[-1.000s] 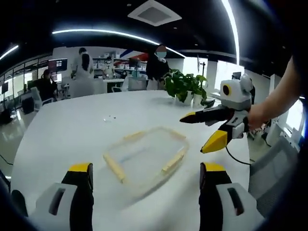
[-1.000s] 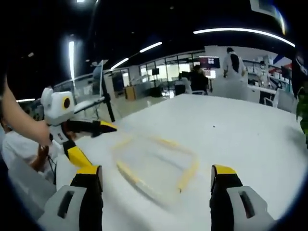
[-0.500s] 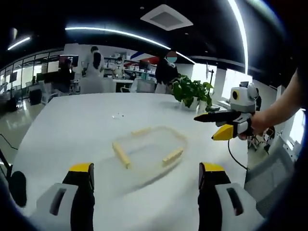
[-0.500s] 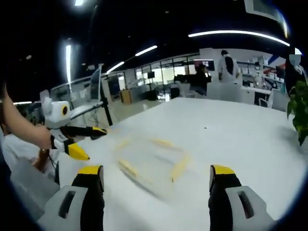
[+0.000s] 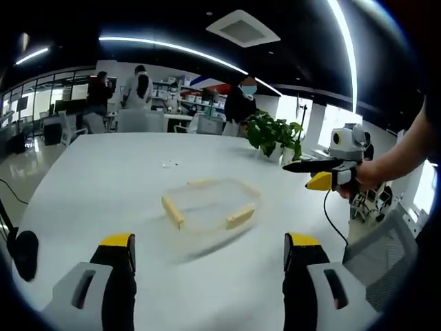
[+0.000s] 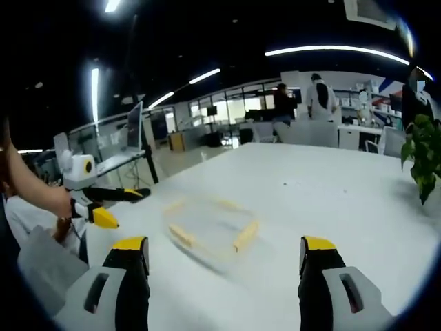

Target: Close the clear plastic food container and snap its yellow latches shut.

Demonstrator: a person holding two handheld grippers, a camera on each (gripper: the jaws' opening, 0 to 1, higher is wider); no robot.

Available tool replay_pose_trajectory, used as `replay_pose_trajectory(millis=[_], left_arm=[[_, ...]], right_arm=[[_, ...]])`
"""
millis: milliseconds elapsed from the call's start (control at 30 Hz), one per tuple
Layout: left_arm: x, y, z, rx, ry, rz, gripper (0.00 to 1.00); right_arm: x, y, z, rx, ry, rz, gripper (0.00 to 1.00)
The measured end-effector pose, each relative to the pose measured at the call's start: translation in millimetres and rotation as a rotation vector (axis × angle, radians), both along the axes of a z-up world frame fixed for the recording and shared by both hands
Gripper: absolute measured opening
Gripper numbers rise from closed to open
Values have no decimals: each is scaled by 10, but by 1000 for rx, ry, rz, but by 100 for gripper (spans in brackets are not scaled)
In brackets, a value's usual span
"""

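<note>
The clear container (image 5: 209, 212) sits lidded on the white table (image 5: 103, 179), yellow latches (image 5: 240, 216) apparently down — both the left gripper (image 5: 207, 258) and right gripper (image 6: 224, 258) hang wide open, holding nothing, so only a check remains.

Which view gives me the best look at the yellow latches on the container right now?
The left gripper view: the container sits near centre and two yellow latches stand out sharply. In the right gripper view the container is blurrier and paler, though its latches are still visible.
</note>
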State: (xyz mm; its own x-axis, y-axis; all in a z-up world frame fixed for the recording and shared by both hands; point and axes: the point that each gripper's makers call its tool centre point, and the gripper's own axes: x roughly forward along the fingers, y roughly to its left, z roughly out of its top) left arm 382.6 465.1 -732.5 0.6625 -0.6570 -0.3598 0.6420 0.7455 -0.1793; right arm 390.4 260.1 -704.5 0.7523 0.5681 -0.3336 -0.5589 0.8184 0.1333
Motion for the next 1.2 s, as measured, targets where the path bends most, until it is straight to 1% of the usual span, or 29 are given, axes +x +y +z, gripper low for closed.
replay_pose_trajectory(millis=[67, 200, 300, 433, 567, 833, 1000, 1100, 1200], left_arm=[[-36, 5, 14, -4, -10, -3, 88], [-91, 19, 21, -23, -1, 0, 88], [-153, 30, -3, -12, 4, -7, 87], [-199, 72, 11, -12, 4, -2, 87], [-242, 110, 36, -15, 3, 3, 86], [-314, 167, 83, -19, -2, 16, 85], [-369, 176, 118, -29, -4, 25, 85], [-410, 182, 128, -33, -4, 30, 85], [-456, 190, 134, -32, -3, 35, 85]], right_arm=[[-27, -17, 24, 3, -1, -2, 91], [-94, -57, 75, 3, -8, -7, 91], [-125, -118, 124, 13, -14, -23, 91], [-187, -180, 151, 18, -14, -33, 90], [-267, -245, 218, 27, -21, -42, 90], [-415, -386, 238, 28, -20, -65, 90], [-486, -427, 295, 38, -28, -79, 89], [-516, -498, 330, 55, -34, -103, 89], [-559, -552, 334, 53, -35, -111, 88]])
